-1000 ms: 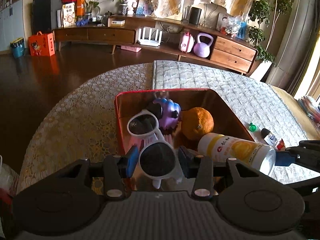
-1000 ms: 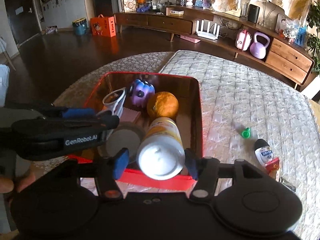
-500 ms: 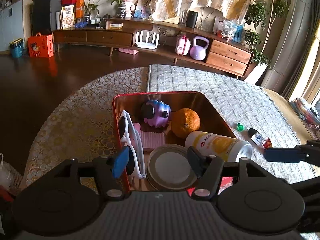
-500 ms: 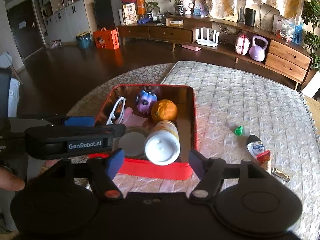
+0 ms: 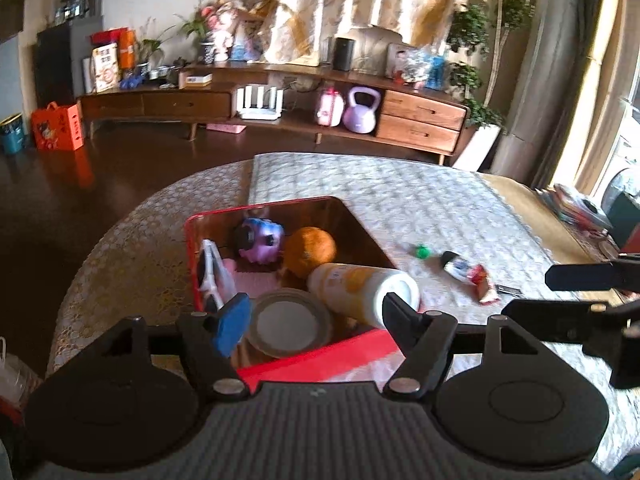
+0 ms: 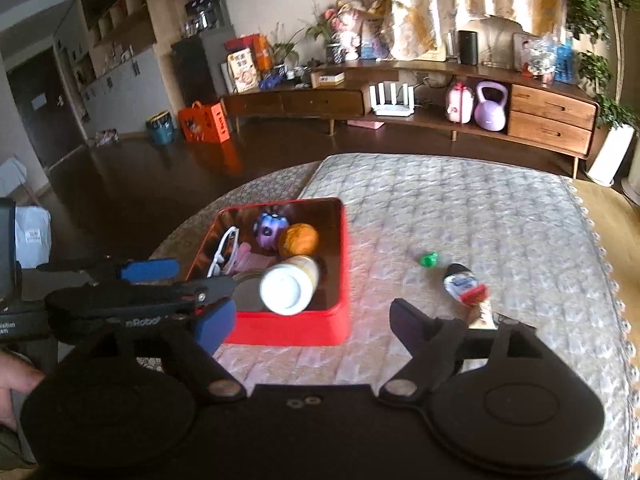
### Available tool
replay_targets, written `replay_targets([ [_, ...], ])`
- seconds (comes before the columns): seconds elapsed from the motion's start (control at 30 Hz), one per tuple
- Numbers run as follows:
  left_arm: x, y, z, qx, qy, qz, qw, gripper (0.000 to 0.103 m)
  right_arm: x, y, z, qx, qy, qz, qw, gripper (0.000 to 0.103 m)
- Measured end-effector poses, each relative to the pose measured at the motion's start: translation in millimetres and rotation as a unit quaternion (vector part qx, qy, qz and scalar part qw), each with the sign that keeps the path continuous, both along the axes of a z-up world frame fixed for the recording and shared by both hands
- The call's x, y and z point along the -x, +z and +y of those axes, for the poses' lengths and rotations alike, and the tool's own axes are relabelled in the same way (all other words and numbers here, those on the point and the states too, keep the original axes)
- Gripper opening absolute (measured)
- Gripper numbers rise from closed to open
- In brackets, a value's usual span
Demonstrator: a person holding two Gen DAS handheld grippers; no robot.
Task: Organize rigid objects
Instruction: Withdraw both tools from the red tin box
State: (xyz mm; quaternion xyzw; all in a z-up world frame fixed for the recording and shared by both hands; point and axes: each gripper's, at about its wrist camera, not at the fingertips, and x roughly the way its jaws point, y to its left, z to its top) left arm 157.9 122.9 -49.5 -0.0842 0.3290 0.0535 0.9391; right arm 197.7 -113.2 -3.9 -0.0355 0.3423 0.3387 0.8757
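A red box (image 5: 192, 240) (image 6: 344, 260) sits on the quilted table. Inside lie white sunglasses (image 5: 212, 276) (image 6: 224, 252), a purple toy (image 5: 262, 240) (image 6: 272, 230), an orange (image 5: 310, 250) (image 6: 298, 240), a white and yellow bottle (image 5: 360, 284) (image 6: 290, 284) on its side and a round grey lid (image 5: 286, 324). My left gripper (image 5: 314, 316) hovers back from the box's near edge, jaws opening, nothing between them. My right gripper (image 6: 310, 320) is also drawn back, jaws opening and empty. Each gripper shows in the other's view: left gripper (image 6: 148, 280), right gripper (image 5: 580, 292).
Right of the box on the cloth lie a small green piece (image 6: 429, 259), a black-capped tube (image 6: 460, 280) and a red and white packet (image 6: 478, 300). A hand (image 6: 16, 384) shows at the left edge. A long wooden sideboard (image 6: 440, 104) lines the far wall.
The left gripper let go of the sunglasses and the right let go of the bottle; both now lie in the box. Both grippers drew back and up, jaws widening.
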Motion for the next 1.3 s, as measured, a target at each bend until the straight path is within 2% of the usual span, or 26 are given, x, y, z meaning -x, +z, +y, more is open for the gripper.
replay_targets([
  [0.13, 3, 2, -16, 0.002, -0.017, -0.003, 0.9998, 0.077, 3, -2, -28, -0.007, -0.008, -0.008, 1.0, 0.096],
  [0.27, 2, 1, -33, 0.006, -0.031, -0.002, 0.9995, 0.082, 4, -9, -54, -0.007, -0.016, -0.014, 1.0, 0.103],
  [0.33, 1, 2, -41, 0.009, -0.039, -0.003, 0.9992, 0.082, 3, -12, -67, -0.011, -0.021, -0.015, 1.0, 0.103],
  [0.5, -6, 0, -62, 0.024, -0.051, -0.005, 0.9984, 0.091, -1, -22, -96, 0.004, -0.029, -0.027, 0.999, 0.103],
  [0.73, -25, -5, -99, 0.022, -0.07, 0.003, 0.9973, 0.092, -23, -42, -124, 0.026, -0.036, -0.033, 0.998, 0.103],
  [0.97, -57, -19, -137, 0.001, -0.084, 0.022, 0.9962, 0.092, -58, -70, -132, 0.07, -0.02, -0.035, 0.997, 0.103],
  [1.13, -80, -31, -155, -0.008, -0.082, 0.037, 0.9959, 0.092, -78, -82, -132, 0.079, -0.003, -0.045, 0.996, 0.103],
  [1.3, -107, -45, -164, 0.004, -0.072, 0.052, 0.9961, 0.092, -101, -95, -135, 0.075, 0.014, -0.044, 0.996, 0.1],
])
